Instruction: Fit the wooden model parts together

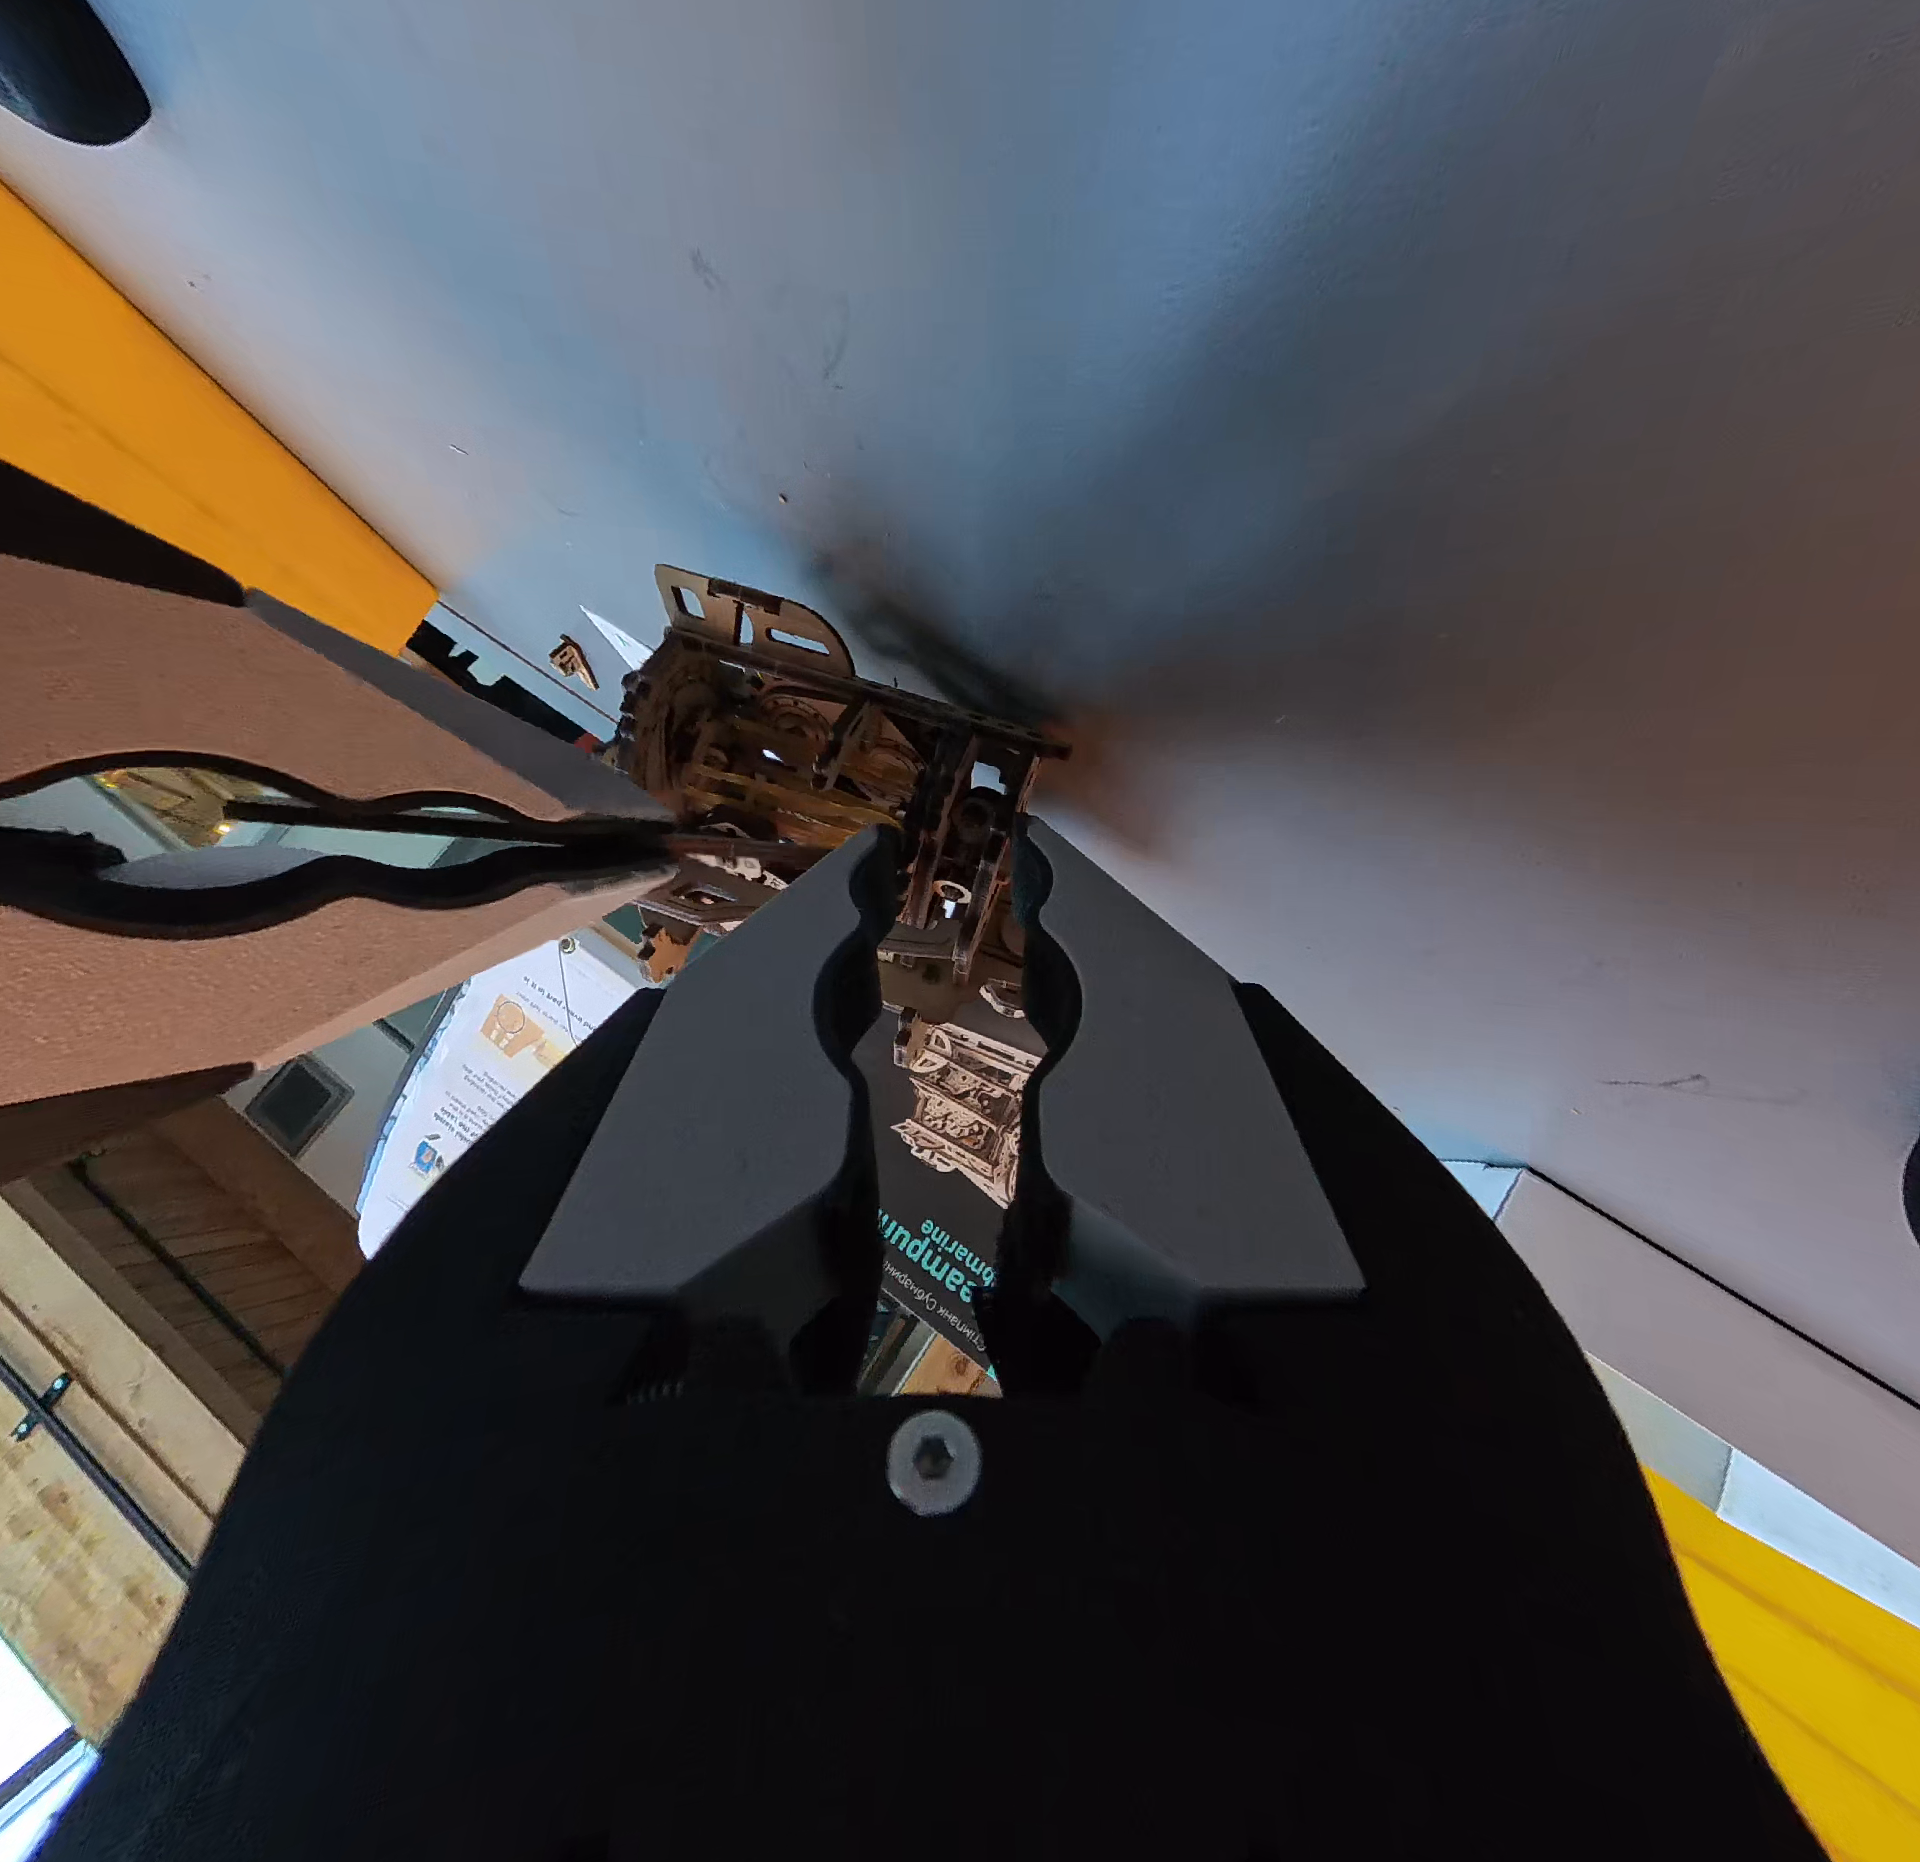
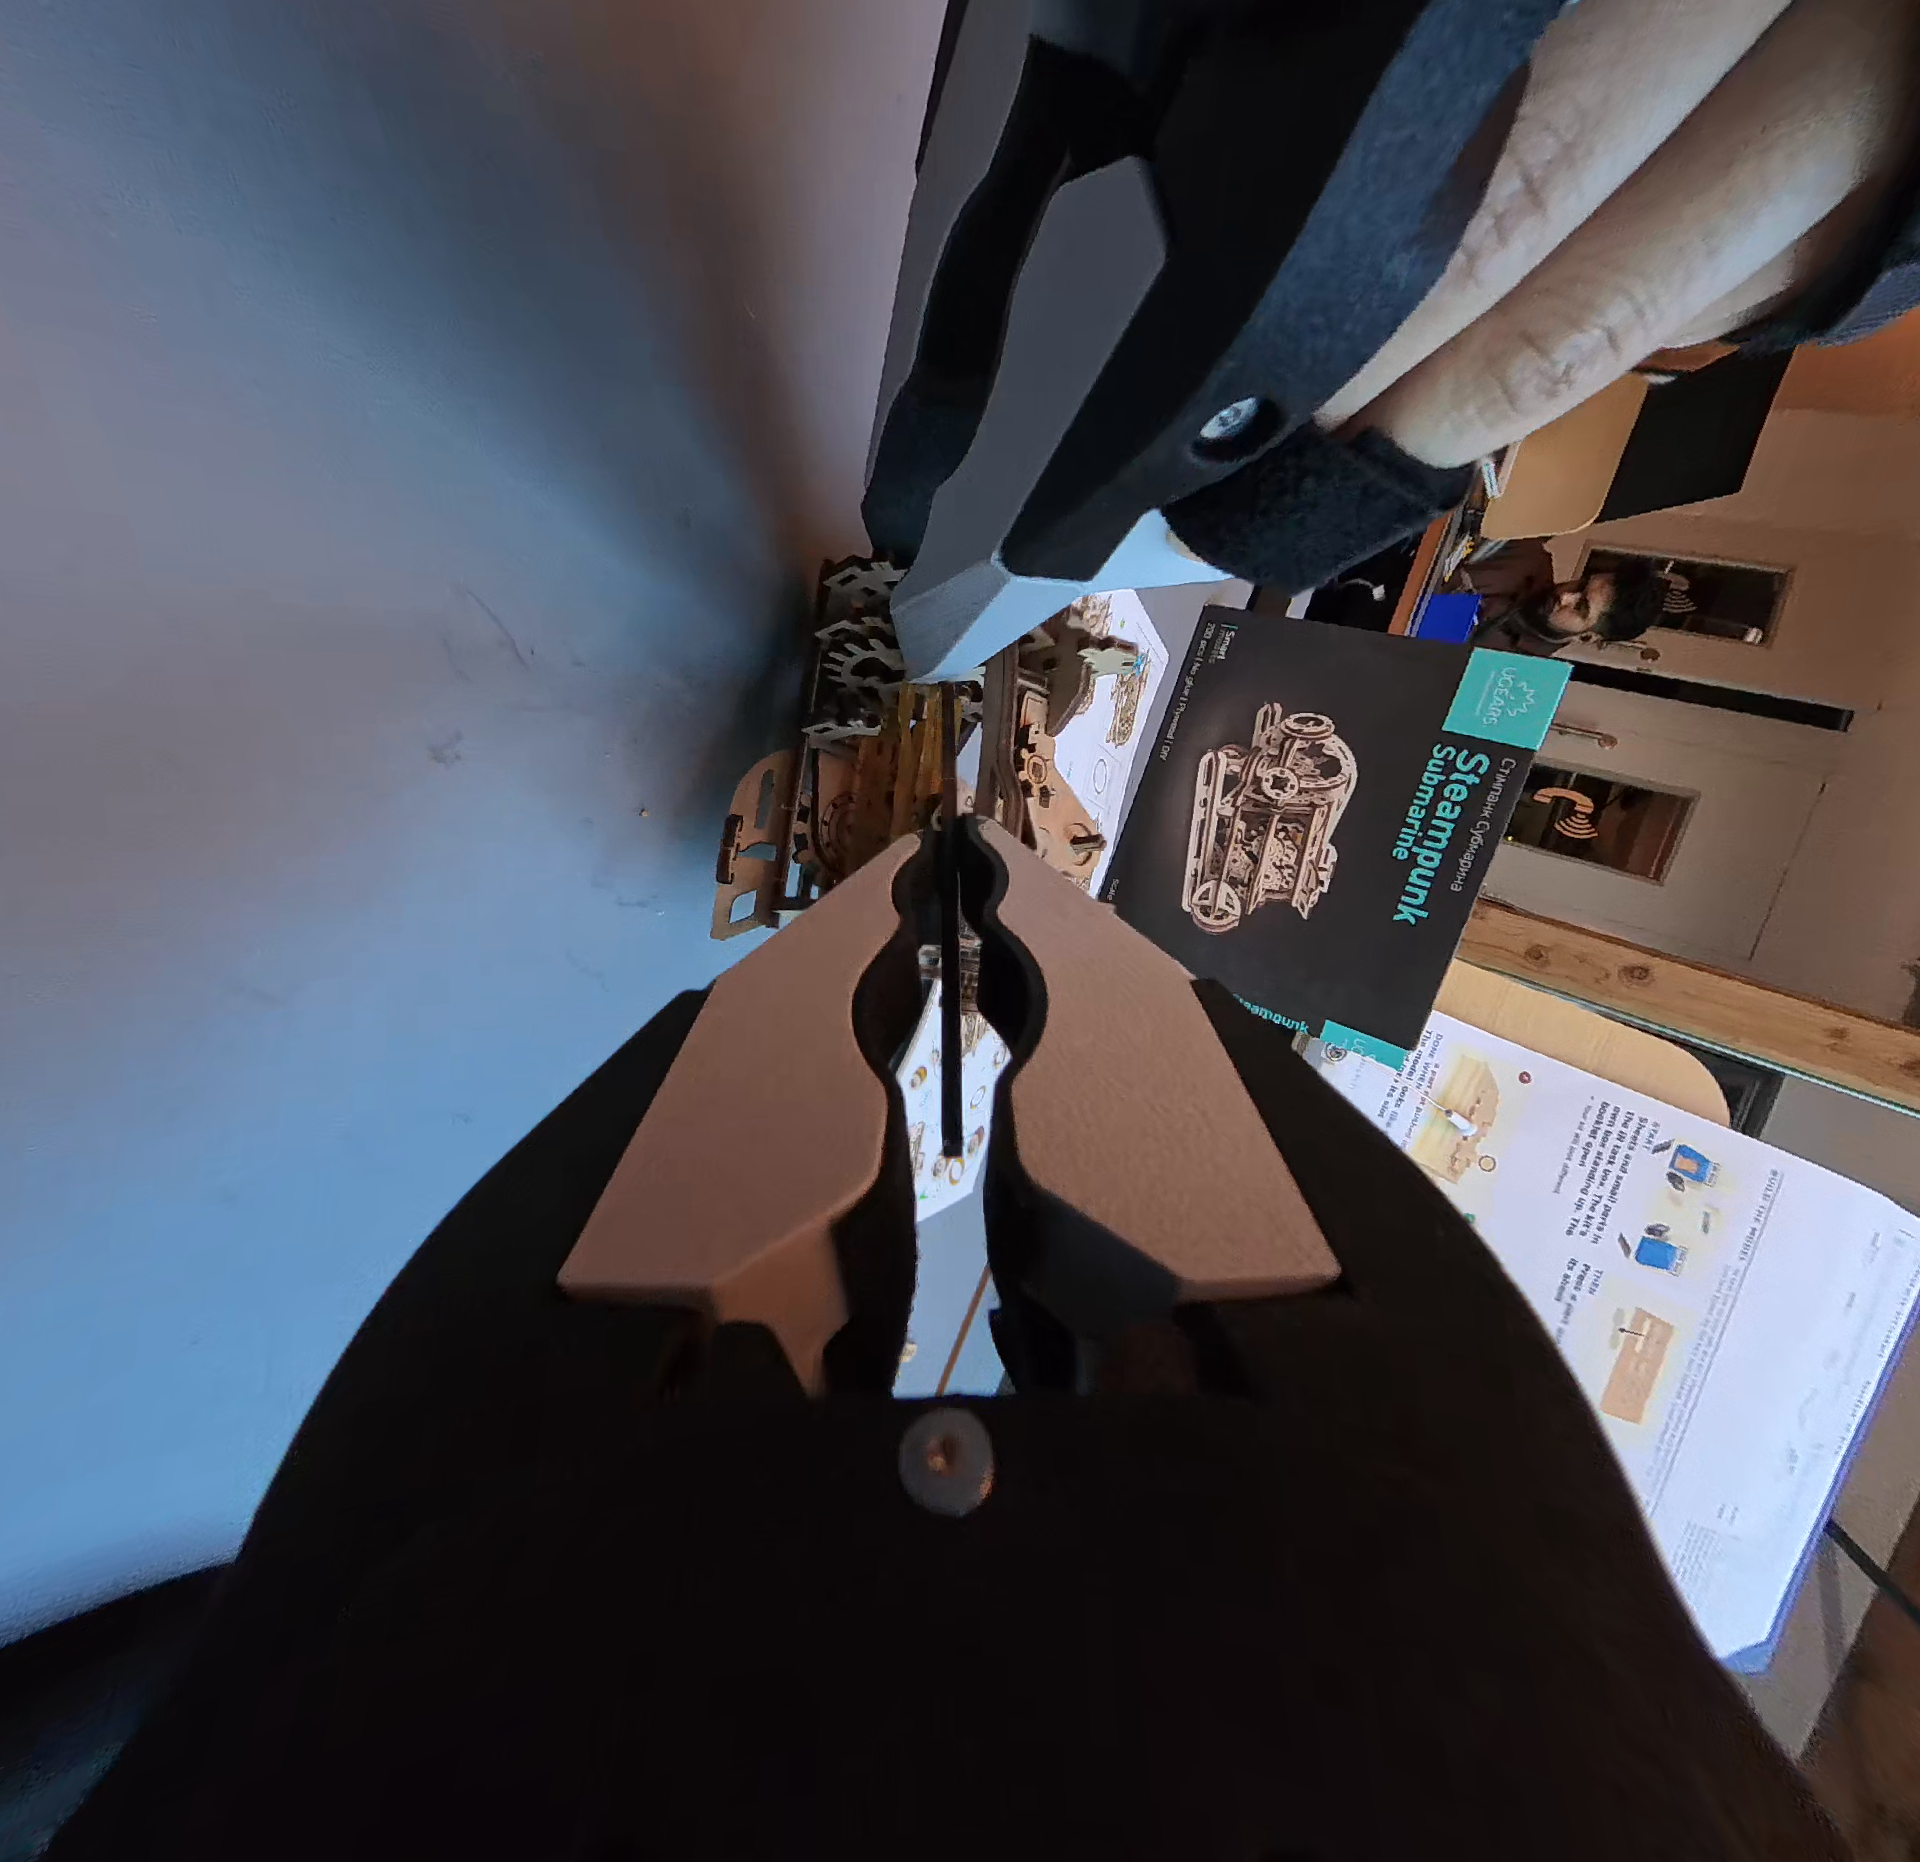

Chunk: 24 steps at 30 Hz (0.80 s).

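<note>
So the wooden model (image 1: 831,763) sits on the grey desk (image 1: 1247,358), a half-built thing full of gears and laser-cut plates, and both claws are right up against it. The left claw (image 1: 951,856) has its grey fingers (image 1: 727,1064) clamped on a narrow upright bit of the frame at the model's near end, tips snug on either side of it. The right claw (image 2: 951,841) comes in from the left in the left wrist view, tan fingers (image 2: 748,1116) pinched shut on a thin dark flat strip (image 2: 951,1033) that runs back between them, its far end right at the model's side. I think the strip is already touching the model, but the tips hide that spot.

In the right wrist view the model (image 2: 831,773) lies just past the claw tips, with the left claw (image 2: 935,638) pressing on its gear end from above. Further right is the dark kit box (image 2: 1320,825), and an open instruction booklet (image 2: 1662,1293) lies near it.
</note>
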{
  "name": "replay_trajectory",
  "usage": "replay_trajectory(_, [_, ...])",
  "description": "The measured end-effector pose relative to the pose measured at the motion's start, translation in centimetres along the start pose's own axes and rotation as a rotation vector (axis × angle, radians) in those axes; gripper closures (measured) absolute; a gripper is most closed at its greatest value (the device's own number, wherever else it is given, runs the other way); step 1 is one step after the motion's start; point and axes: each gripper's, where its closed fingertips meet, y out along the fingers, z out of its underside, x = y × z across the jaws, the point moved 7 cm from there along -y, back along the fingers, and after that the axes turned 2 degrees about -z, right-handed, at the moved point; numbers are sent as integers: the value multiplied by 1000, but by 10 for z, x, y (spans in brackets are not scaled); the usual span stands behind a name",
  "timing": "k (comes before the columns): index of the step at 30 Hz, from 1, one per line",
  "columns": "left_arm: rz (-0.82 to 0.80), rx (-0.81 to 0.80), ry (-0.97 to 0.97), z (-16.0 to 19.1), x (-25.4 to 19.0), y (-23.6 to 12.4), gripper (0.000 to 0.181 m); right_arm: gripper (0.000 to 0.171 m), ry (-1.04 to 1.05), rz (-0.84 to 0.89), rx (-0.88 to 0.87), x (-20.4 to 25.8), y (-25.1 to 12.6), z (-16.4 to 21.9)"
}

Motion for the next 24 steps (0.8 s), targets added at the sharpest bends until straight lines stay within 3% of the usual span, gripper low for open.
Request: replay_trajectory(24, [-7,-5,-2,-1,1,0,162,170,-108,-4,-15,-2,-5,-5])
